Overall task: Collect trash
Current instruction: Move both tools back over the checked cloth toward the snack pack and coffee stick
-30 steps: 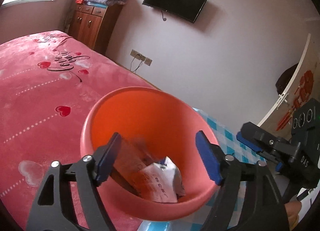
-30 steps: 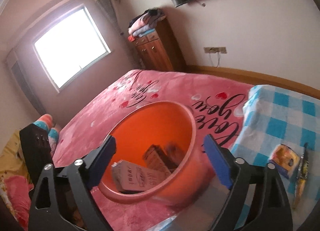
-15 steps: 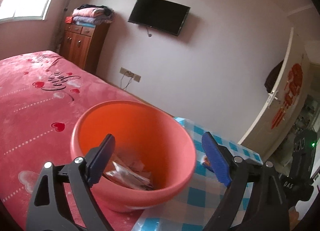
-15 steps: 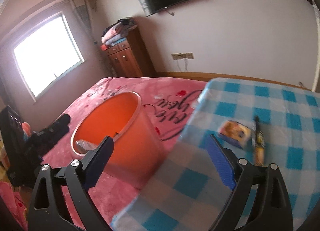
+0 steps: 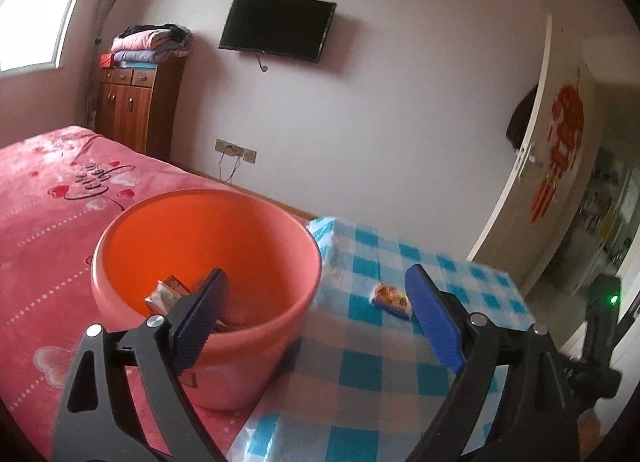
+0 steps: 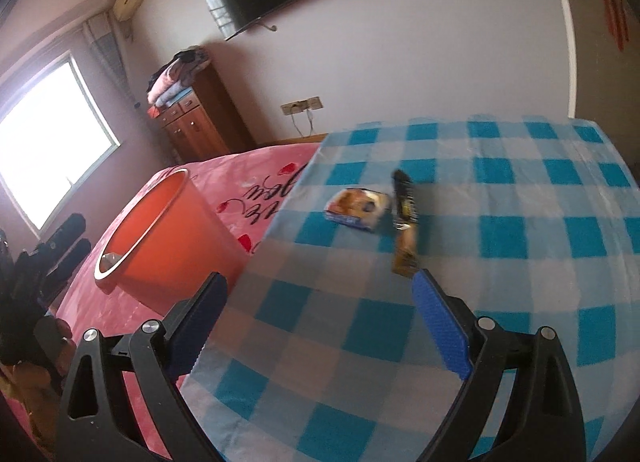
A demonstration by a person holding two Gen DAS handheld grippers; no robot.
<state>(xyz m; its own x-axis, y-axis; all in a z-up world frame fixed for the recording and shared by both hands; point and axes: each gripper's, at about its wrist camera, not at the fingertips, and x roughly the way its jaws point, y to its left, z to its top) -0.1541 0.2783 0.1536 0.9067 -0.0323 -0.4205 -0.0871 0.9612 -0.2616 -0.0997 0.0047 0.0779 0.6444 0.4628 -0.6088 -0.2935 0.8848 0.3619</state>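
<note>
Your left tongs [image 5: 316,320] are opening, with nothing held between them. Your right tongs [image 6: 320,326] are wide apart and hold nothing too. At 12 o'clock from the right tongs, a small snack packet [image 6: 357,204] lies on the checked bench [image 6: 520,262], just beside a long dark wrapper [image 6: 405,222]. At 10 o'clock, the orange bucket [image 6: 160,234] stands on the pink bed [image 6: 256,178]. In the left view, some trash [image 5: 168,292] sits inside the bucket.

Pink bed [image 5: 48,198] with heart-print cover, orange bucket [image 5: 208,246] standing on it, blue-checked table [image 6: 500,254] just beside, small snack packet [image 6: 358,204] and dark wrapper [image 6: 405,218] lying on the cloth
</note>
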